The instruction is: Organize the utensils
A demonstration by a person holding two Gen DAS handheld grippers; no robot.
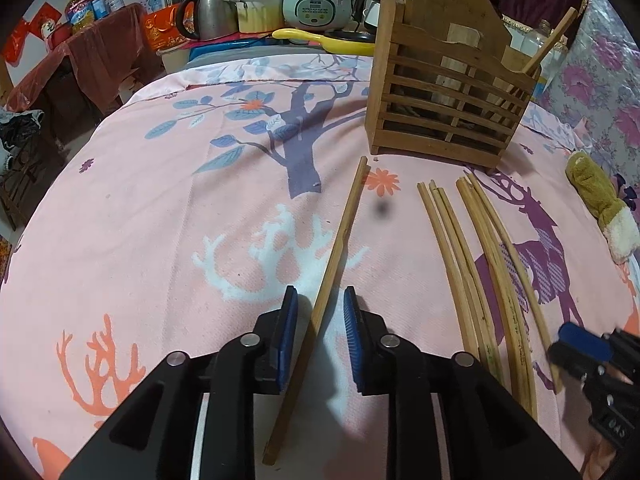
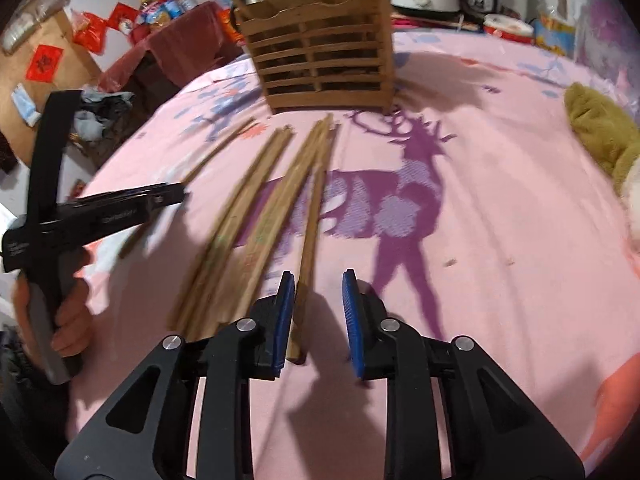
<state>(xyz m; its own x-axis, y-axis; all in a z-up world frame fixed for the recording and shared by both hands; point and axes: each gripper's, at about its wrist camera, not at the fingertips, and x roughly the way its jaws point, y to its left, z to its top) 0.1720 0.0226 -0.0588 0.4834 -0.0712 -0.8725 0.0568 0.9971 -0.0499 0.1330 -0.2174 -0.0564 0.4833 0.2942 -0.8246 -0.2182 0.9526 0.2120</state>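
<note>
Left tongs (image 1: 320,340) and right tongs (image 2: 318,320) spread wide, each straddling one loose chopstick (image 1: 320,304), ungripped; remaining chopsticks (image 1: 480,280) flat on bed (image 1: 160,200), wooden holder (image 1: 444,92) at 1 o'clock holding few; task barely started.

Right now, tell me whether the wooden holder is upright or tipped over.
Upright. The wooden holder stands on its base on the pink cloth, open top upward, with one chopstick poking out of it.

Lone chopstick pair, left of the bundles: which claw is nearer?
Left. The left claw straddles the near part of the lone chopstick pair, jaws open. The right claw sits open over the rightmost chopstick, beyond both bundles.
</note>
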